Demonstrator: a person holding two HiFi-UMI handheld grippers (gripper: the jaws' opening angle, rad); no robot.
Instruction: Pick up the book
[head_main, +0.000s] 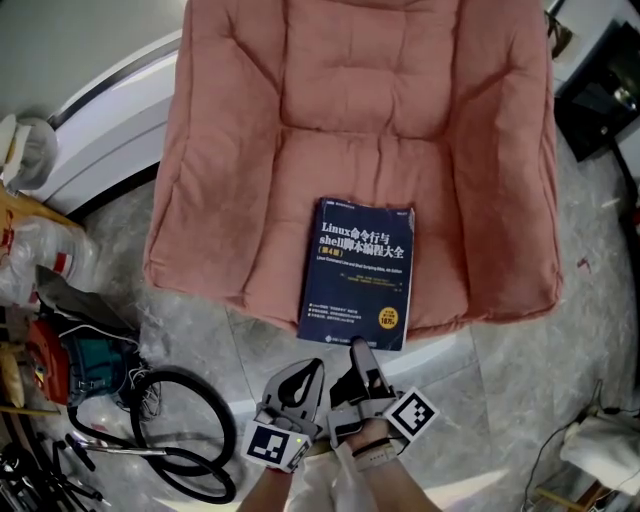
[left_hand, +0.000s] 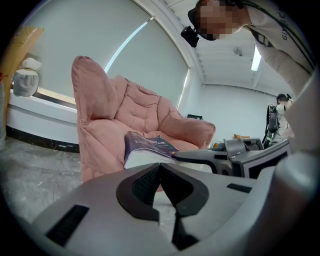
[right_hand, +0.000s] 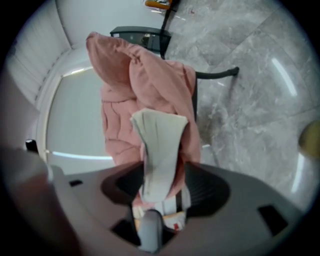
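A dark blue book (head_main: 358, 270) lies face up on the pink cushioned chair (head_main: 240, 150), its near end jutting over the seat's front edge. My right gripper (head_main: 362, 348) is rolled onto its side at that end. In the right gripper view the book's page edge (right_hand: 160, 145) stands between the wide jaws of the right gripper (right_hand: 161, 172), with a gap on each side. My left gripper (head_main: 308, 368) hangs just left of it over the floor, shut and empty. In the left gripper view, past the left gripper (left_hand: 159, 167), are the book (left_hand: 147, 145) and the right gripper (left_hand: 200, 155).
On the marble floor to the left lie a black hose loop (head_main: 185, 440), tangled cables, bags and tools (head_main: 50, 350). A white ledge (head_main: 110, 120) runs behind the chair. Dark equipment (head_main: 600, 95) stands at the upper right, white cloth (head_main: 605, 450) at the lower right.
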